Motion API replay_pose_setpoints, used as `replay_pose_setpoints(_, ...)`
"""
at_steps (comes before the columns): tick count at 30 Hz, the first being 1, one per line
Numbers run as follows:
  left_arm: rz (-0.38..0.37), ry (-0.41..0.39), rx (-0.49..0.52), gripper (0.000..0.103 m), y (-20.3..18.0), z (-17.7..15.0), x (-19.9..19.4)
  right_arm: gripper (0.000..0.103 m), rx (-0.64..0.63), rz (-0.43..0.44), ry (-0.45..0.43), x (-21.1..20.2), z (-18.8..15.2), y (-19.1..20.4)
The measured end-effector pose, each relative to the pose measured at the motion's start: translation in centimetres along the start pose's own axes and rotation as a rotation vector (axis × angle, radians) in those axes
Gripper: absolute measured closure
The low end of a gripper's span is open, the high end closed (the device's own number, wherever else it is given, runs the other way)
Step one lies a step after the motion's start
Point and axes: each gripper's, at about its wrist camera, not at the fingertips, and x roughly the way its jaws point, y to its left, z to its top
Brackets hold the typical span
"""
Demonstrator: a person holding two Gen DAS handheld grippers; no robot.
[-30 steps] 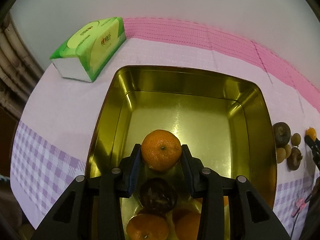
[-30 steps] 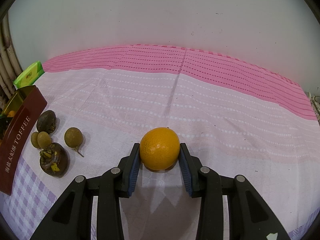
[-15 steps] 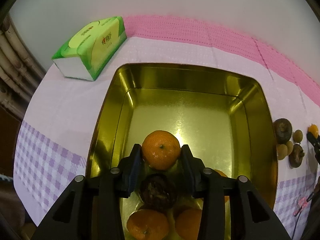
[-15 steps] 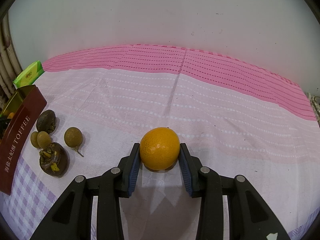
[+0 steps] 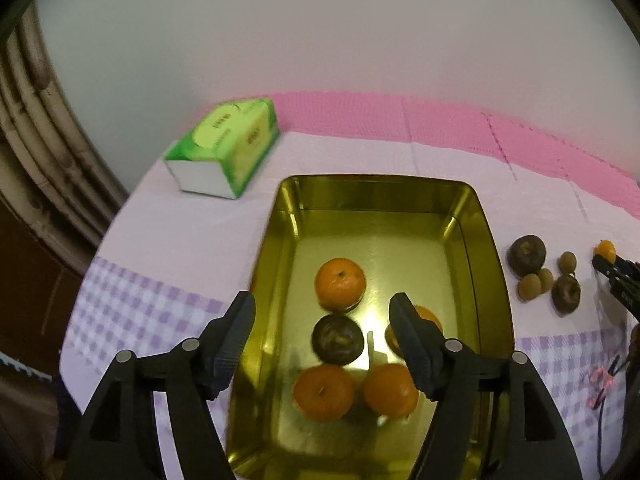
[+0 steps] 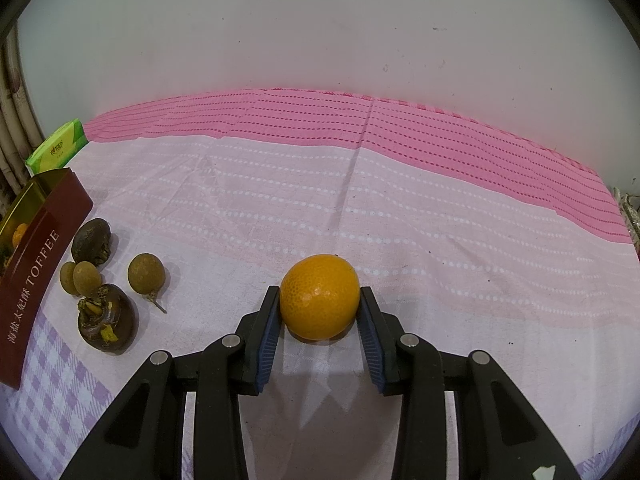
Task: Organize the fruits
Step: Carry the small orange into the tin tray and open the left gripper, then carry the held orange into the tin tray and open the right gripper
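Tablecloth (image 6: 400, 208) pink-and-lilac, wall (image 6: 320, 20) white, seemingly scuffed

left gripper (image 5: 322, 322) spread wide; right gripper (image 6: 319, 310) closed, holding.

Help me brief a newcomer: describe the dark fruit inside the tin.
Find the gold tin on the pink cloth. Among its oranges, just below the farthest orange, lies the dark fruit: the tin's only brown, wrinkled piece.
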Motion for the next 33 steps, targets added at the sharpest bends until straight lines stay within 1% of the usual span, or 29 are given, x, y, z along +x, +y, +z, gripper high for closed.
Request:
replay_pose_setpoints(5, 0.042, -0.013, -0.011, 0.029, 1.0, -1.3, -1.8, 0.069, -0.005, -0.004, -0.002, 0.1, 0.1, 0.0)
replay_pose_setpoints(9, 0.070, -0.030, -0.036, 0.021, 1.8, -2.4, -2.6, 0.069, -0.010, -0.012, -0.004, 0.0, 0.1, 0.2)
replay_pose_setpoints(10, 0.070, -0.030, -0.043, 0.019, 2.0, -2.5, -2.7, 0.069, -0.009, -0.015, -0.004, 0.0, 0.1, 0.2)
replay_pose_setpoints(14, 0.068, -0.025, -0.076, 0.017, 2.5, -2.8, -2.6, 0.069, -0.015, -0.035, 0.003, -0.2, 0.1, 0.5)
replay_pose_setpoints(16, 0.075, -0.023, -0.080, 0.013, 2.6, -2.9, -2.6, 0.069, -0.018, -0.042, 0.002, -0.5, 0.1, 0.7)
replay_pose_setpoints(21, 0.067, -0.014, -0.086, 0.011, 2.9, -2.9, -2.3, 0.070, -0.017, -0.036, -0.011, -2.0, 0.4, 0.8)
replay_pose_setpoints(24, 0.064, -0.010, -0.104, 0.010, 3.3, -2.8, -2.2, 0.070, -0.029, -0.011, -0.027, -3.2, 0.8, 1.6)
replay_pose_setpoints(27, 0.070, -0.006, -0.131, 0.010, 3.9, -2.9, -2.1, 0.070, -0.059, 0.037, -0.045, -4.4, 1.3, 3.3)
replay_pose_setpoints(29, 0.074, -0.005, -0.147, 0.010, 4.3, -2.8, -2.2, 0.070, -0.089, 0.071, -0.061, -5.4, 1.6, 4.8)
replay_pose_setpoints(33, 0.084, 0.007, -0.184, 0.009, 5.2, -2.9, -2.1, 0.070, -0.156, 0.174, -0.074, -7.3, 2.0, 8.9)
